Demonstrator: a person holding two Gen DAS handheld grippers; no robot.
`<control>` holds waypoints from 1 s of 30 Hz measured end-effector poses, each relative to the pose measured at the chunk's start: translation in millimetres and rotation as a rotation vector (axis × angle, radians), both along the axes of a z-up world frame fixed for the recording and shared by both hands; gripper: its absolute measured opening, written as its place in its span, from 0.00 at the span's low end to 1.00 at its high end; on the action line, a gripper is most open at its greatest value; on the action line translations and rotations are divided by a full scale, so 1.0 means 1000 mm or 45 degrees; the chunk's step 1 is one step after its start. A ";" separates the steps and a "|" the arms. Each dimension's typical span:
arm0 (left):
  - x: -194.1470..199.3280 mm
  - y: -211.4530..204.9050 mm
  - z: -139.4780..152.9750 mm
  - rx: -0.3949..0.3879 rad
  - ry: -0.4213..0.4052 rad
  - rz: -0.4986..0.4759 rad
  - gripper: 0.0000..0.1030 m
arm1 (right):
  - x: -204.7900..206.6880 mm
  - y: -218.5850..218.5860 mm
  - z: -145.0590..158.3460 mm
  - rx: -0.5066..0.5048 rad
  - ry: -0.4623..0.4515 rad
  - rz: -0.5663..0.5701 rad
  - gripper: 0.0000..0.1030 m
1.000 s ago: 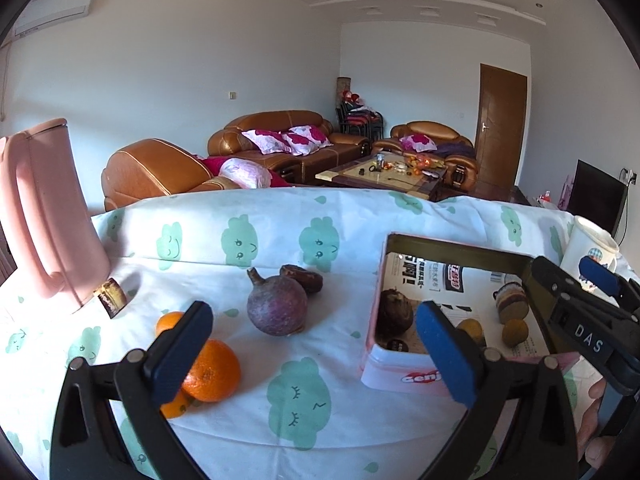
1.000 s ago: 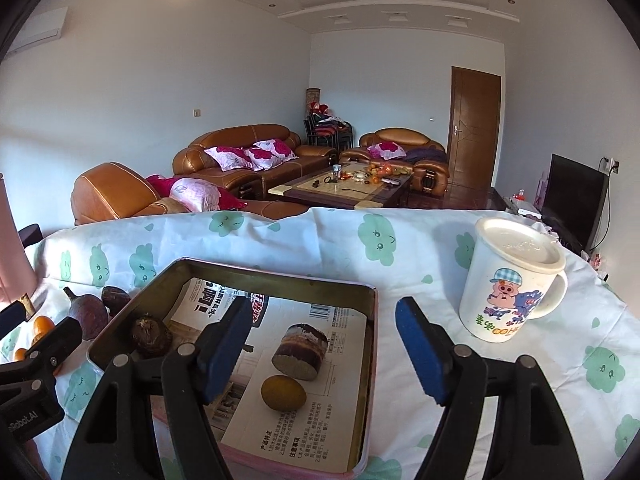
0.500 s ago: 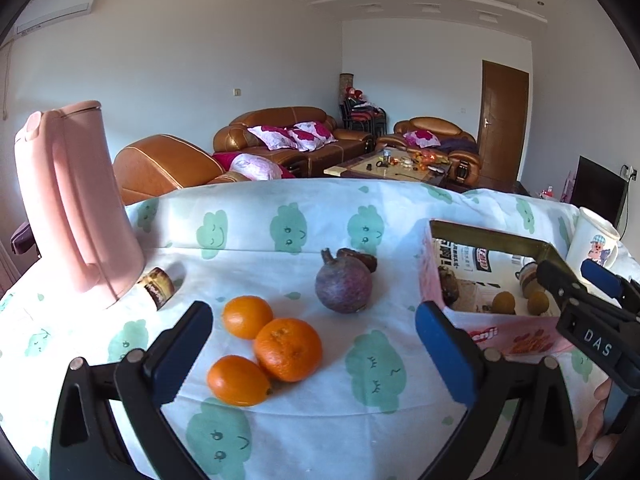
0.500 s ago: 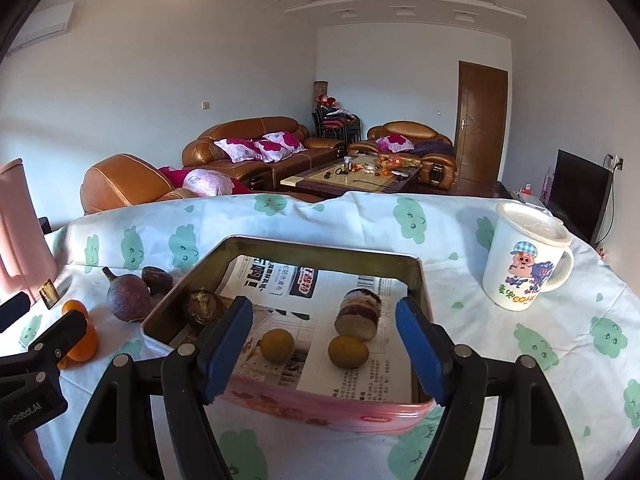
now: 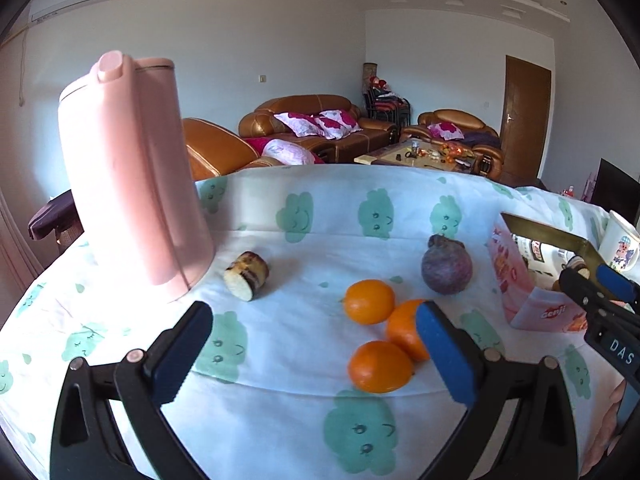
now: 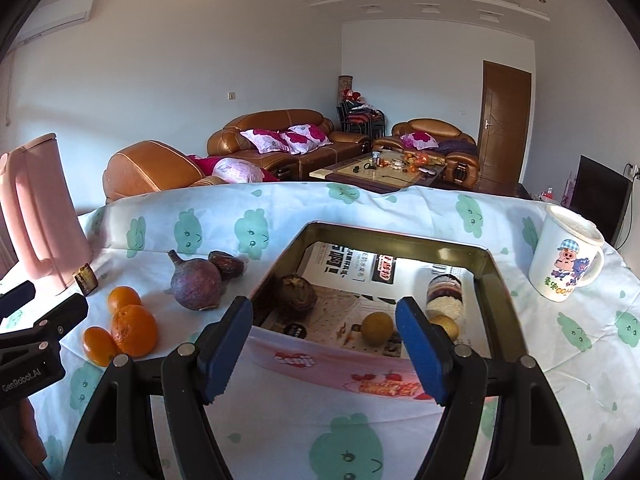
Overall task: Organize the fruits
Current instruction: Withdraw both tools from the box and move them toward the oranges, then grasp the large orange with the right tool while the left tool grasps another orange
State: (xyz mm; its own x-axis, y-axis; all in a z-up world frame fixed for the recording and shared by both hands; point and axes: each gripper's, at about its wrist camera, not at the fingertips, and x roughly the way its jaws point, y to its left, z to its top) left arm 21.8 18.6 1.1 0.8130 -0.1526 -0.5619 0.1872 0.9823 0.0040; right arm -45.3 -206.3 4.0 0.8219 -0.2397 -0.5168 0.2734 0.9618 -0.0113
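Three oranges (image 5: 379,365) lie together on the tablecloth, also in the right wrist view (image 6: 133,329). A purple round fruit (image 5: 446,266) sits behind them, with a small dark fruit (image 6: 226,264) beside it. A cut dark-skinned piece (image 5: 246,275) lies by the pink jug. The pink tin box (image 6: 493,276) holds a brown fruit (image 6: 297,295), two yellowish fruits (image 6: 377,329) and a cut piece (image 6: 444,295). My left gripper (image 5: 314,354) is open and empty, above the cloth left of the oranges. My right gripper (image 6: 325,347) is open and empty, before the box's near wall.
A tall pink jug (image 5: 134,176) stands at the left. A white cartoon mug (image 6: 565,259) stands right of the box. The table has a white cloth with green clouds (image 5: 296,212). Sofas and a coffee table lie beyond the far edge.
My left gripper has swung left, so the jug, cut piece and oranges came into fuller view. My right gripper has pulled back from the box. Both stay open.
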 end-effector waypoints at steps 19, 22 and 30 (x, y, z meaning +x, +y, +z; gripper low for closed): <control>0.024 0.052 -0.010 0.134 0.119 0.020 1.00 | 0.064 0.082 -0.027 0.298 0.209 0.366 0.73; 0.023 0.049 -0.009 0.157 0.111 0.005 1.00 | 0.083 0.088 -0.038 0.372 0.290 0.393 0.73; 0.020 0.043 -0.009 0.197 0.084 -0.049 1.00 | 0.101 0.088 -0.047 0.496 0.345 0.426 0.68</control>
State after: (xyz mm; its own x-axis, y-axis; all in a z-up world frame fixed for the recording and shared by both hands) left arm 41.8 61.9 -7.9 0.7688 -0.0909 -0.6330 0.2299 0.9630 0.1408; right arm 55.6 -118.0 -42.6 0.6460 0.2601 -0.7176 -0.0093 0.9428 0.3333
